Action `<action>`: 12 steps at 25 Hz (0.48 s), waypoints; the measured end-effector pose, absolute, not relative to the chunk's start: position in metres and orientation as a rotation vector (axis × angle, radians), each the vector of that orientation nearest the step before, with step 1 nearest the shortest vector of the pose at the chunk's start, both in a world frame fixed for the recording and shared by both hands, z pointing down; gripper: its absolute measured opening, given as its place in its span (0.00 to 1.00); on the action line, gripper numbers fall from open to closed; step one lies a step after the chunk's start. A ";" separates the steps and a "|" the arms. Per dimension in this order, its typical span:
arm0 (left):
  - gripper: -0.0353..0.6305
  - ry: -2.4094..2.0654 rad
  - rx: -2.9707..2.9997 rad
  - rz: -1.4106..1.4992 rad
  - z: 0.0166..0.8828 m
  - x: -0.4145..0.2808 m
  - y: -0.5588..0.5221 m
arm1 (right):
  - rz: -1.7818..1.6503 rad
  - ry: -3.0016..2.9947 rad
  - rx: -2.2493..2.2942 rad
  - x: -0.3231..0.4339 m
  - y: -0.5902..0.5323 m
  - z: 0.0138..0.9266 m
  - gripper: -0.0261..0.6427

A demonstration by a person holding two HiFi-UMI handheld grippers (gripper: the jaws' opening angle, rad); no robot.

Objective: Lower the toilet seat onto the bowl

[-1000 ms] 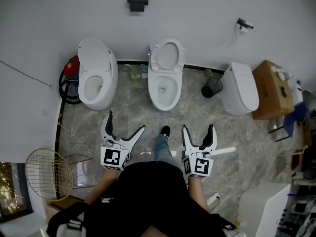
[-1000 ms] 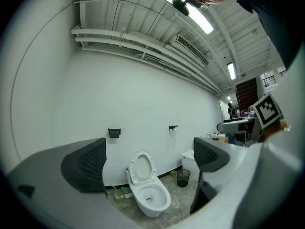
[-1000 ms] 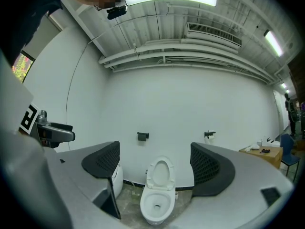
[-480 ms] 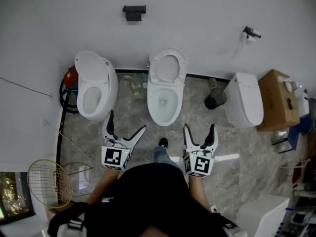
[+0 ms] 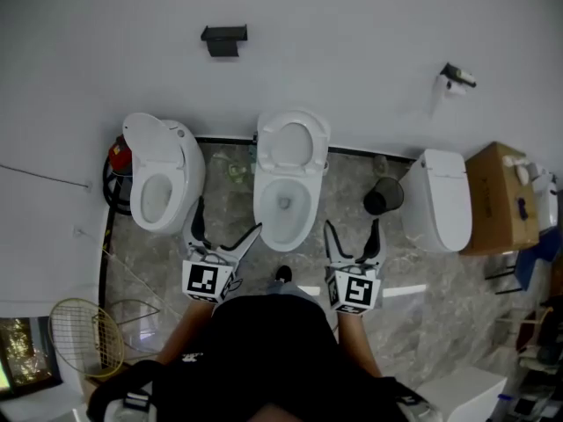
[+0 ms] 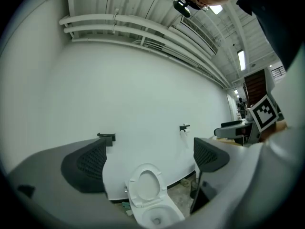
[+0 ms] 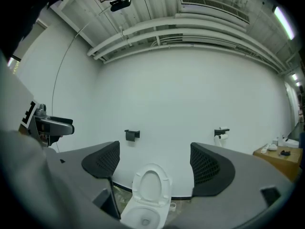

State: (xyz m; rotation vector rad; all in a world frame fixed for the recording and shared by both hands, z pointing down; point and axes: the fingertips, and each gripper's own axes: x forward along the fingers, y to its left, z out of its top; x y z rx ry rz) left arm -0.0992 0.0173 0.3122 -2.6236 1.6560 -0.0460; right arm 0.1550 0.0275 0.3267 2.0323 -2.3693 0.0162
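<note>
The middle white toilet (image 5: pixel 284 202) stands against the wall with its seat (image 5: pixel 291 143) raised upright; the seat (image 6: pixel 144 191) (image 7: pixel 152 187) also shows in both gripper views, above the open bowl (image 7: pixel 141 218). My left gripper (image 5: pixel 224 223) hangs open in front of the bowl's left side. My right gripper (image 5: pixel 352 238) is open too, in front and to the right of the bowl. Neither touches the toilet and nothing is between their jaws.
A second toilet (image 5: pixel 158 176) with its lid up stands to the left, a closed one (image 5: pixel 445 202) to the right. A black bin (image 5: pixel 382 201), a cardboard box (image 5: pixel 503 198), a red item with hose (image 5: pixel 120 159) and a racket (image 5: pixel 85 337) lie around. A black bracket (image 5: pixel 223 38) hangs on the wall.
I have stepped closer to the middle toilet; it sits lower and nearer in the head view. Both grippers stay open, held the same way.
</note>
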 end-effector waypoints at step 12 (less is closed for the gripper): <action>0.88 1.692 -2.677 -0.213 0.352 -0.100 -0.047 | 0.091 -2.380 1.922 0.152 -0.044 0.349 0.71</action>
